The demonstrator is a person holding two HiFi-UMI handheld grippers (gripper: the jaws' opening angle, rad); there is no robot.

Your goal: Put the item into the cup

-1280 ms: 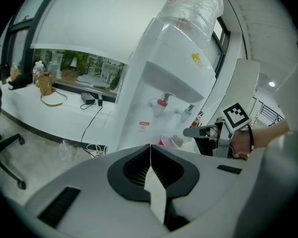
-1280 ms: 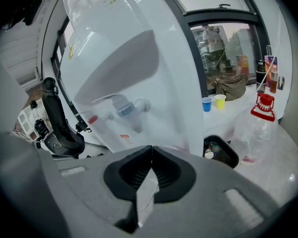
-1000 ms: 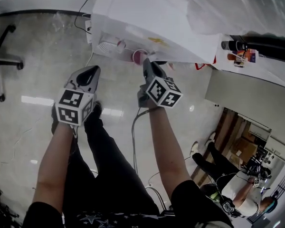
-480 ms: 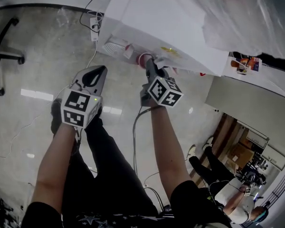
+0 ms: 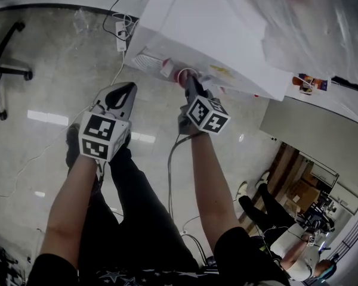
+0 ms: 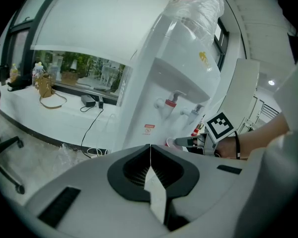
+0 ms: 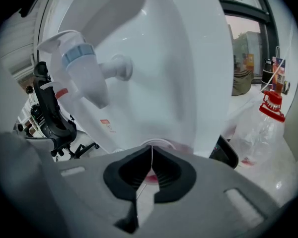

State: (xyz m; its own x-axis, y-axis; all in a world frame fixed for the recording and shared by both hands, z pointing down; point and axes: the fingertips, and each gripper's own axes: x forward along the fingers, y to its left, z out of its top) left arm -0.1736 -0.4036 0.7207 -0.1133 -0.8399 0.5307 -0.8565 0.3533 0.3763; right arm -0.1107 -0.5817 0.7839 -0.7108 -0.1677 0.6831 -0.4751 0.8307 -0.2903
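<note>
1. Far left, an office chair [image 5: 5, 57] stands on the glossy floor [image 5: 48, 100], well apart from the action.
2. The left gripper [image 5: 126, 88] hangs low over the floor, short of the machine. Its jaws are pressed together with nothing between them [image 6: 150, 146].
3. A power strip [image 5: 120, 28] with trailing cables lies on the floor by the left front corner of the water dispenser [image 5: 209, 28].
4. The white dispenser fills the middle, with a water bottle [image 6: 196, 4] upended on top. A red tap [image 6: 171, 102] and a blue tap [image 7: 82, 63] jut from its front recess.
5. There's the pink cup [image 5: 184, 74], low at the dispenser's front and below the taps. The right gripper [image 5: 190, 80] is on it, jaws closed thin on its wall [image 7: 151, 147], white rim showing just past the tips.
6. The blue tap sits above and left of the cup's mouth [image 7: 176, 146]; what's inside I cannot tell.
7. On the right, a clear plastic bottle [image 7: 265, 123] with a red cap stands beside the dispenser.
8. Bottom right corner: another person [image 5: 298, 237], far off.
</note>
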